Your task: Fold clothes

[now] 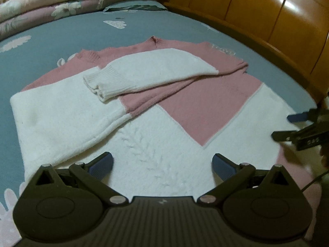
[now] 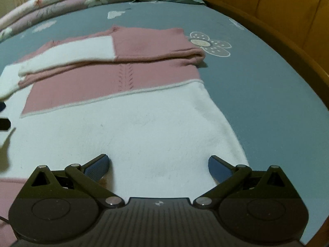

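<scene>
Fingers [image 1: 102, 165] above pink-white sweater [image 1: 144, 111]

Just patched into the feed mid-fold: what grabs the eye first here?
The pink and white sweater spread flat on the blue flowered bedsheet, both sleeves already crossed over its chest. Both tools hang open over its near white hem: the left tool and the right tool. A glossy wooden headboard curves along the right.

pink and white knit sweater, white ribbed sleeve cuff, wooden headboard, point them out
pink and white knit sweater [image 2: 131, 131], right wrist view, white lower body
white ribbed sleeve cuff [image 1: 100, 84], left wrist view, cuff ribbing
wooden headboard [image 1: 257, 10], left wrist view, glossy panel
</scene>
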Tool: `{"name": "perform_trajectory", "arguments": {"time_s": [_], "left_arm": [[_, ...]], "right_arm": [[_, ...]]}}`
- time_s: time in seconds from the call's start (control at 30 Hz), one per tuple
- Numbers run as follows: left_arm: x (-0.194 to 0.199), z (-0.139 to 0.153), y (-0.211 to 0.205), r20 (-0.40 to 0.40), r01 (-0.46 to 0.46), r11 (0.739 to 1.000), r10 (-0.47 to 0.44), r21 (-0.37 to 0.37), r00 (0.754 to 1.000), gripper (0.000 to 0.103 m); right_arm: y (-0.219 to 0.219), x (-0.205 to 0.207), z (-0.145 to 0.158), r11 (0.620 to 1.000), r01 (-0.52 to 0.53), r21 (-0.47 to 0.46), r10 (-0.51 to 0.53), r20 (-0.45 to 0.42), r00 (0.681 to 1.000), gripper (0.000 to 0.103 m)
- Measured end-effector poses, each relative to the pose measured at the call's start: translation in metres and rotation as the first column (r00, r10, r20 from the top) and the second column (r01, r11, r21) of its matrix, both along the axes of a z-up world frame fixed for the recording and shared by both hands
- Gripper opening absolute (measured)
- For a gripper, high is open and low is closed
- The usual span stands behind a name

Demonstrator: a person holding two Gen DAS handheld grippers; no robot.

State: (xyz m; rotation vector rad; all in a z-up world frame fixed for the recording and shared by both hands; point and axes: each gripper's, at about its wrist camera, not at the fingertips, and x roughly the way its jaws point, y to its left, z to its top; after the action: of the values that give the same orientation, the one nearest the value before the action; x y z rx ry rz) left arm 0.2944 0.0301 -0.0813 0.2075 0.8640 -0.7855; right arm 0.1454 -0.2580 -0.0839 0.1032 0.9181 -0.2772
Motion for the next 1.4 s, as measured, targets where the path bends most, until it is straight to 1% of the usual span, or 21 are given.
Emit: {"name": "perform_trajectory", "arguments": {"time_s": [0.07,0.17,0.4,0.53,0.63,0.77,0.87,1.0,1.17,1.4], "left_arm": [[-0.003,-0.001,-0.005,0.019,-0.009,0.999,0.009,0.037,1.0,0.102],[-0.006,-0.002,-0.012,0.036,-0.034,0.997,0.031,0.073,0.999,0.102],[-0.009,-0.003,-0.018,0.056,-0.115,0.99,0.11,0.081,0.992,0.103],[-0.017,0.001,-0.021,0.062,-0.189,0.976,0.183,0.104,0.981,0.103],[-0.042,0.011,-0.023,0.095,-0.232,0.965,0.221,0.124,0.971,0.102],[-0.096,0.018,-0.024,0.125,-0.266,0.951,0.248,0.157,0.961,0.102],[-0.141,0.018,-0.023,0.122,-0.303,0.936,0.284,0.178,0.951,0.102],[-0.189,0.014,-0.024,0.091,-0.34,0.928,0.329,0.154,0.94,0.102],[-0.222,0.001,-0.022,0.069,-0.411,0.904,0.405,0.118,0.912,0.102],[-0.252,0.004,0.005,0.052,-0.486,0.87,0.483,0.082,0.874,0.102]], "right_arm": [[-0.001,-0.002,0.0,1.0,-0.013,-0.002,0.013,0.003,1.0,0.103],[-0.002,-0.005,0.0,1.0,-0.028,-0.007,0.028,0.015,0.999,0.103],[-0.007,-0.006,-0.001,0.995,-0.101,-0.01,0.101,0.044,0.994,0.103],[-0.01,-0.011,-0.002,0.988,-0.153,-0.019,0.154,0.062,0.986,0.103],[-0.014,-0.017,-0.003,0.979,-0.203,-0.017,0.203,0.088,0.975,0.103],[-0.02,-0.023,-0.005,0.966,-0.259,-0.015,0.259,0.125,0.958,0.103],[-0.021,-0.029,-0.008,0.957,-0.289,-0.027,0.29,0.156,0.944,0.103],[-0.025,-0.035,-0.009,0.944,-0.327,-0.033,0.328,0.185,0.927,0.103],[-0.026,-0.041,-0.009,0.934,-0.357,-0.035,0.356,0.204,0.912,0.103],[-0.031,-0.054,-0.007,0.918,-0.397,-0.023,0.392,0.222,0.893,0.103]]}}
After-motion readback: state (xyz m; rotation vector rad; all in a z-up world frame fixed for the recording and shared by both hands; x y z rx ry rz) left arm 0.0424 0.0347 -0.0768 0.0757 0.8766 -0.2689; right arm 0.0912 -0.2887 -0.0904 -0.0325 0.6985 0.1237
